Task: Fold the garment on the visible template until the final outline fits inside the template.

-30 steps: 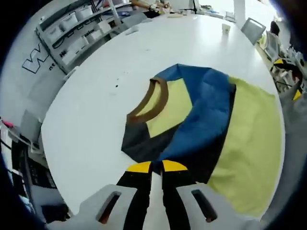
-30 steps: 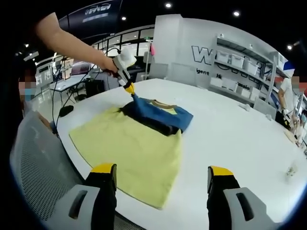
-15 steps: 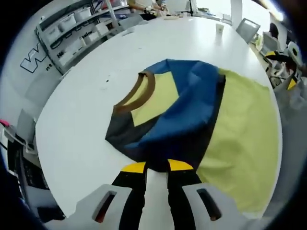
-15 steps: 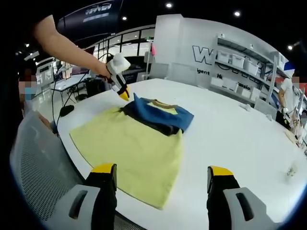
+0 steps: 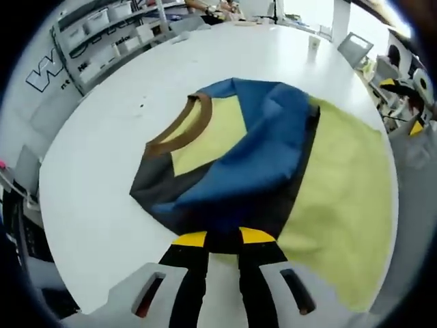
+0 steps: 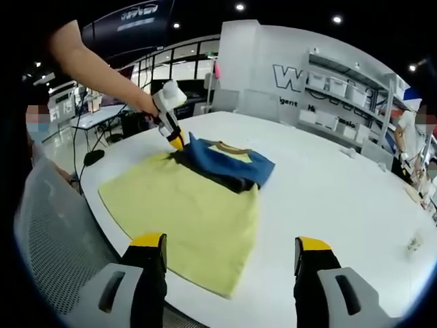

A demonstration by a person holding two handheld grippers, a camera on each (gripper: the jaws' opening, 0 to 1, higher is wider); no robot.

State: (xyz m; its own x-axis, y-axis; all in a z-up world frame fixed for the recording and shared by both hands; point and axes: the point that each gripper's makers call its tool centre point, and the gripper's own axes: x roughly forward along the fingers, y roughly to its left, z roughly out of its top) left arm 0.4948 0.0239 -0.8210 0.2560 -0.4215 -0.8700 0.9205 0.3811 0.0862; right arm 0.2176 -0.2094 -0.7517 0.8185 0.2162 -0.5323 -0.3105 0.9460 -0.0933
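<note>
I had the left claw low over the white round worktop, its yellow-tipped jaws nearly together, and the dark edge of the folded blue, charcoal and yellow cloth garment with a brown ribbed collar lay right at the tips; I could not tell whether cloth was pinched between them or merely lay beside them. In the right gripper view the left claw sat at the garment's far corner. The garment lay just ahead of my left claw, bunched at one end of the flat pale yellow-green rectangular template sheet, partly on the sheet and partly spilling onto bare worktop on the collar side. My right claw hung with its jaws spread wide and nothing between them, well short of the template's near edge. I judged the garment light, soft and limp: it would drape and drag, not hold a shape, and its layers could slide over one another. I reckoned the best hold was a folded edge or corner, taking all layers at once, with the collar band the firmest part. The thin template looked liable to shift if the cloth was dragged across it.
</note>
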